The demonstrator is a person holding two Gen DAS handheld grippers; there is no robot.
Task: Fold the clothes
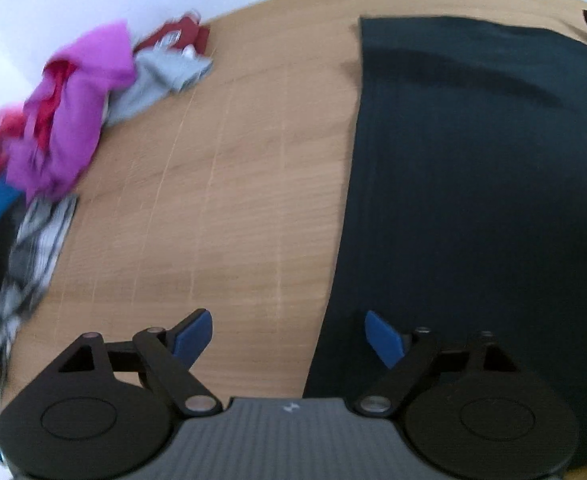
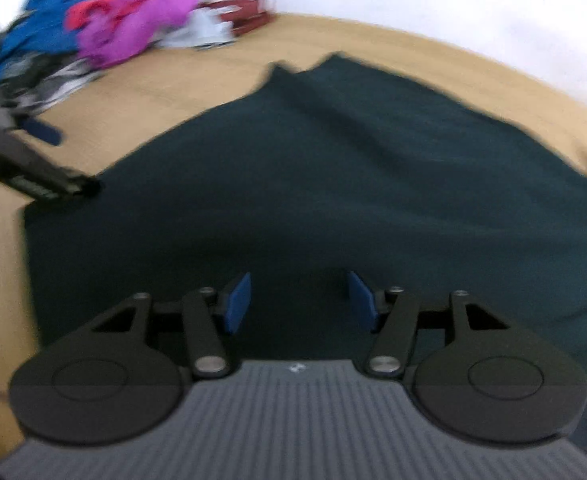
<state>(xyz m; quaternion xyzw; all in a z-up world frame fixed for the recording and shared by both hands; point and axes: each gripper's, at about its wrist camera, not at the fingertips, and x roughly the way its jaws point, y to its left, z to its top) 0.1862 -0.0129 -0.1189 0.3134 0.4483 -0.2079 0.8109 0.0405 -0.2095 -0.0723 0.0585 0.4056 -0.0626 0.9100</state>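
Note:
A dark teal garment (image 1: 473, 160) lies spread flat on the wooden table (image 1: 233, 200); in the right wrist view the garment (image 2: 333, 180) fills the middle of the picture. My left gripper (image 1: 287, 328) hovers open over the garment's left edge, one blue pad above wood, the other above cloth, nothing between them. The left gripper (image 2: 53, 156) also shows at the cloth's left corner in the right wrist view. Above the garment's near part, my right gripper (image 2: 299, 292) stands open and holds nothing.
A pile of loose clothes (image 1: 73, 112), purple, red, grey, blue and striped, lies along the table's far left by the white wall; the same pile (image 2: 133, 24) shows at upper left in the right wrist view. Bare wood (image 2: 165, 92) separates it from the garment.

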